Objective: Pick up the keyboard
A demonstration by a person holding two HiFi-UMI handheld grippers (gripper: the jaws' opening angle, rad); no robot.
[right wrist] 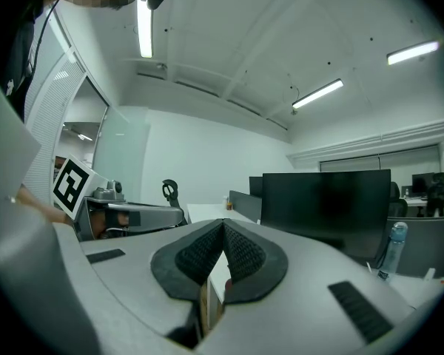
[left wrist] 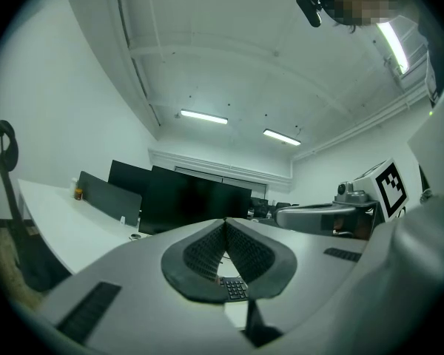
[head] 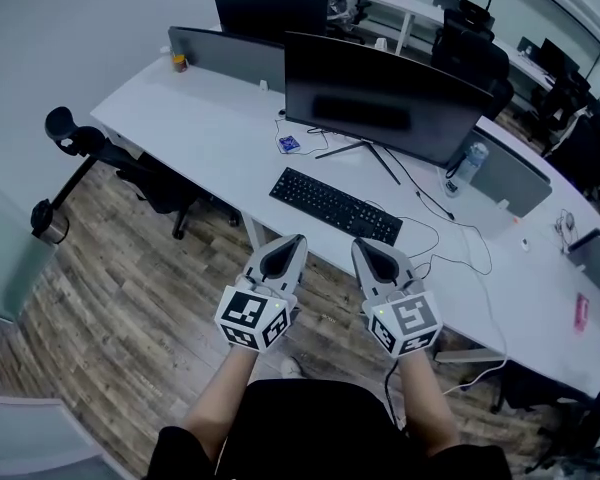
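- My left tool (head: 298, 240) is shut tight, pads pressed together with nothing between them. My right tool (head: 359, 245) is the same, closed and empty.
- Both hang side by side over the wood floor (head: 110, 308), just short of the tabletop (head: 210, 133) front edge.
- The black keyboard (head: 335, 206) lies flat near that edge, set at an angle, right ahead of both tools and untouched.
- The print on the water bottle (head: 467, 166) label is too small to read.
- Behind the keyboard stands a big dark monitor (head: 380, 98), and cables (head: 450, 236) trail off to the keyboard's right.
- A small blue item (head: 289, 144) sits left of the monitor stand. An office chair (head: 130, 168) stands well off to the left.
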